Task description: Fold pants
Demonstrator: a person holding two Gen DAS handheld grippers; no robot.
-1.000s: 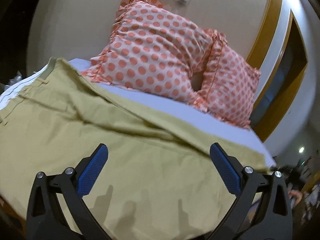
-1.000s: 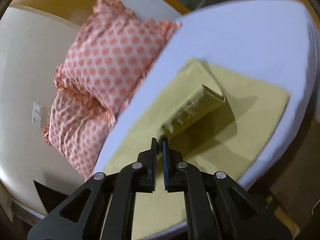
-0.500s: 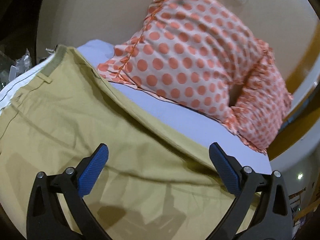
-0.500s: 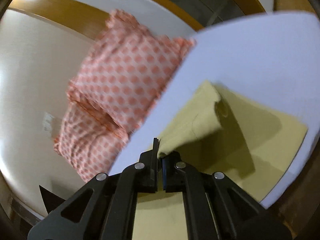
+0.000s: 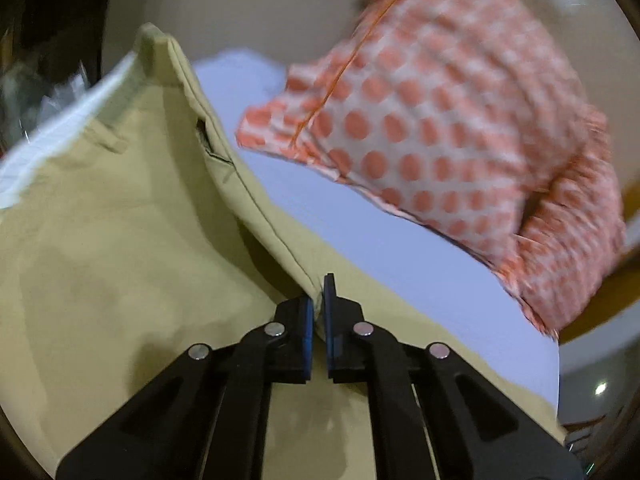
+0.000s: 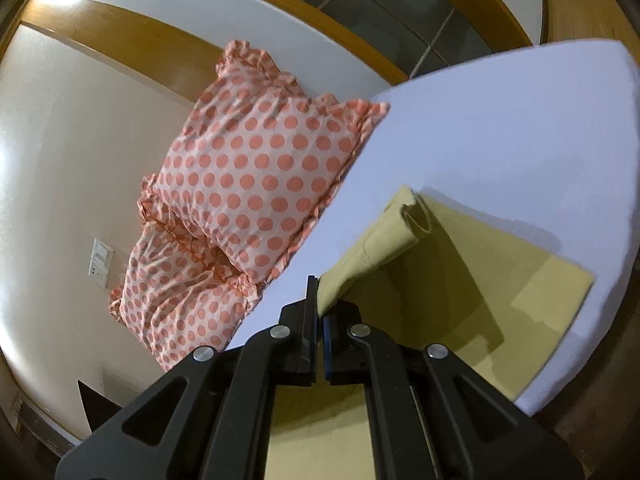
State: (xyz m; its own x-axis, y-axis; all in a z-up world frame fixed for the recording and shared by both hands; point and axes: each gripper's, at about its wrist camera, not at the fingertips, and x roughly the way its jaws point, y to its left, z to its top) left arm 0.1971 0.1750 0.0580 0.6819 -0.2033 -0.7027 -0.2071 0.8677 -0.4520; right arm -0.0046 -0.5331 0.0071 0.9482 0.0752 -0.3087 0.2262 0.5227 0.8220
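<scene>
Khaki pants lie spread on a bed with a pale lilac sheet. My left gripper is shut on the far side seam of the pants and lifts that edge into a ridge running up to the waistband. In the right wrist view my right gripper is shut on the end of the pants and holds it raised, so the cloth curls over above the flat part and casts a shadow on it.
Two pink polka-dot pillows lean on the cream headboard behind the pants. The bed sheet stretches to the right, with its edge close by. A wall socket sits on the headboard wall.
My left gripper has closed from wide open onto the far edge of the pants and lifted it. My right gripper has kept its hold and raised its end higher.
</scene>
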